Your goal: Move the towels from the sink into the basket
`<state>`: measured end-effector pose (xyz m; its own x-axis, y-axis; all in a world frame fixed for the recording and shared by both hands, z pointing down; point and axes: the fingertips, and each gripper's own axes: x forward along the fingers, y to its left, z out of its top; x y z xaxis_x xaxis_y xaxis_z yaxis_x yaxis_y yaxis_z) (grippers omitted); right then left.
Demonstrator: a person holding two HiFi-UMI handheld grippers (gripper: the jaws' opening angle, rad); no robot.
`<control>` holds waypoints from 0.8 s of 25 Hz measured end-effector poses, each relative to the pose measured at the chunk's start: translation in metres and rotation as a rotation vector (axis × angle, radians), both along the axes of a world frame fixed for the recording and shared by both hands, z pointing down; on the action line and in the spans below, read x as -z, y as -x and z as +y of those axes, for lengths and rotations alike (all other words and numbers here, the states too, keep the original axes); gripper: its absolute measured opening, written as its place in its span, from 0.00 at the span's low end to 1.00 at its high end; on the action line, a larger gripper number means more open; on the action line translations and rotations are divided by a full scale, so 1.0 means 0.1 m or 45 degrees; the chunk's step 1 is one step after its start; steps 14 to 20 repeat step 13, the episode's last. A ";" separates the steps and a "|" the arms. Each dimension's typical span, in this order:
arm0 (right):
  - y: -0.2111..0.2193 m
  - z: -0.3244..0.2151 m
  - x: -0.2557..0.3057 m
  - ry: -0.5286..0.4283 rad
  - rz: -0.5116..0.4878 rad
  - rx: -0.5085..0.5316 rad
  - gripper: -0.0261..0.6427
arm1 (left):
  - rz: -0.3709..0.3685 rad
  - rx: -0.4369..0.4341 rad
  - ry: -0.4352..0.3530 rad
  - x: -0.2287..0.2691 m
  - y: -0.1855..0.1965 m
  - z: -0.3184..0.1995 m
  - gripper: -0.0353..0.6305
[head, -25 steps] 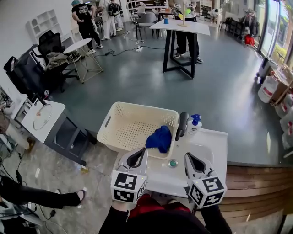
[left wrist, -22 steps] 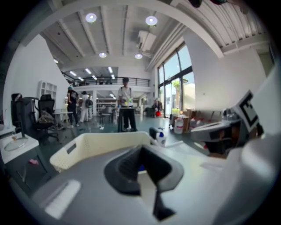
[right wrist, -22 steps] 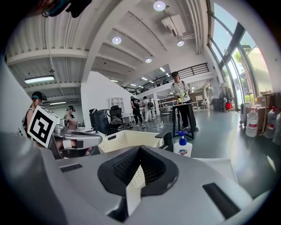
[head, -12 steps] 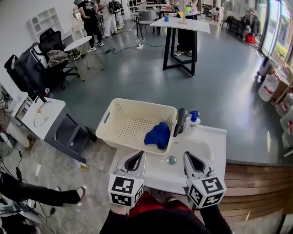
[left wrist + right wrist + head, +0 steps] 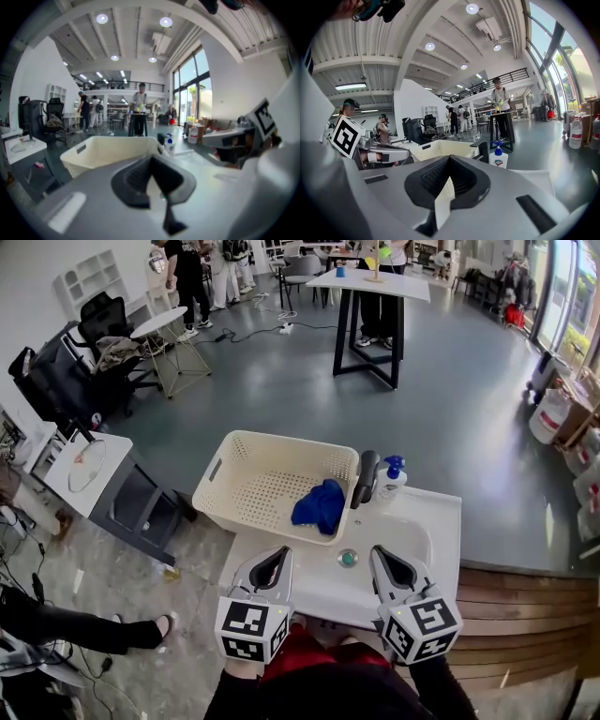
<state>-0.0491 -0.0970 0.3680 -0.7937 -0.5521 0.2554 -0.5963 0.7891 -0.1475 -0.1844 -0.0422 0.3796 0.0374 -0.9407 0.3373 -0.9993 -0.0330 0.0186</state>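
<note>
The left gripper point(image 5: 281, 557) is clenched, its two jaws pressed together with nothing between them. The right gripper point(image 5: 382, 559) looks the same in its own view: jaws together, no cloth in them. Both hang low over the near edge of the white rectangular sink point(image 5: 441, 521), close to the person's body and a little apart from each other. I judge this to be a resting pose, because there is nothing in the bowl for them to reach for. I see only the small round drain plug point(image 5: 348, 559) on its bare white bottom.

The crumpled blue towel point(image 5: 319, 505) lies inside the cream perforated plastic basket point(image 5: 253, 474), in the corner nearest the sink, with its edge up against the rim. That corner is the shortest way from the bowl, which probably explains why it sits there and not in the middle. The basket stands just beside the sink, at its far left side, so a towel needs only a short lift across. What carries the basket I cannot make out.

The dark curved faucet point(image 5: 364, 479) rises at the back rim of the sink, just beside the towel, and the white soap bottle with a blue pump point(image 5: 392, 476) stands right next to it, out of the way.

Counted: two grippers, one towel, one basket, one sink, one faucet, one soap bottle, one drain plug. By my judgement the task is finished or nearly so.
</note>
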 end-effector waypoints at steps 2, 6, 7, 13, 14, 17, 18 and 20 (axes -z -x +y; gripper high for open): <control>-0.03 0.01 0.01 0.003 -0.001 0.006 0.05 | 0.004 0.002 -0.001 0.01 -0.05 0.02 0.06; -0.04 0.07 0.00 0.010 0.002 0.016 0.05 | 0.017 0.009 -0.004 0.02 -0.09 0.09 0.06; -0.04 0.09 0.00 0.011 0.003 0.016 0.05 | 0.020 0.010 -0.006 0.02 -0.10 0.11 0.06; -0.10 0.13 -0.04 0.017 0.008 0.023 0.05 | 0.026 0.006 -0.009 -0.01 -0.20 0.16 0.06; -0.10 0.13 -0.04 0.017 0.008 0.023 0.05 | 0.026 0.006 -0.009 -0.01 -0.20 0.16 0.06; -0.10 0.13 -0.04 0.017 0.008 0.023 0.05 | 0.026 0.006 -0.009 -0.01 -0.20 0.16 0.06; -0.10 0.13 -0.04 0.017 0.008 0.023 0.05 | 0.026 0.006 -0.009 -0.01 -0.20 0.16 0.06; -0.10 0.13 -0.04 0.017 0.008 0.023 0.05 | 0.026 0.006 -0.009 -0.01 -0.20 0.16 0.06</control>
